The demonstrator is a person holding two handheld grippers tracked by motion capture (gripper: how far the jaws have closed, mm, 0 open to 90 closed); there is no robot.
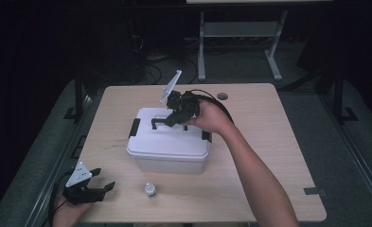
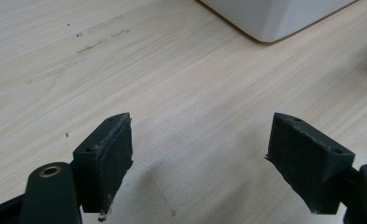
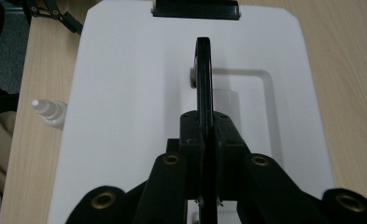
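Black jaws of the right gripper [image 3: 204, 135] are pressed together on the thin black handle [image 3: 203, 70] of a white plastic box [image 1: 168, 144], the handle standing upright on edge between the pads. Largest on the wooden table [image 1: 269, 142], the box sits at its middle, lid on, with a black latch [image 1: 134, 127] at its left end and another [image 3: 196, 8] seen at the far end of the lid in the right gripper view. Its walls look like stiff, smooth plastic, likely slippery to bare pads and too wide for a two-jaw hold, so the handle is the sensible place to take it; the handle is hinged, so the box may swing beneath it when lifted. How heavy it is cannot be told with the lid closed; a slow, level lift would be prudent. Left of the box, near the table's front edge, the left gripper [image 1: 96, 185] rests with its jaws spread wide over bare wood, holding nothing. Smallest, a little white dropper bottle [image 1: 149, 190] stands just in front of the box, apart from both grippers.
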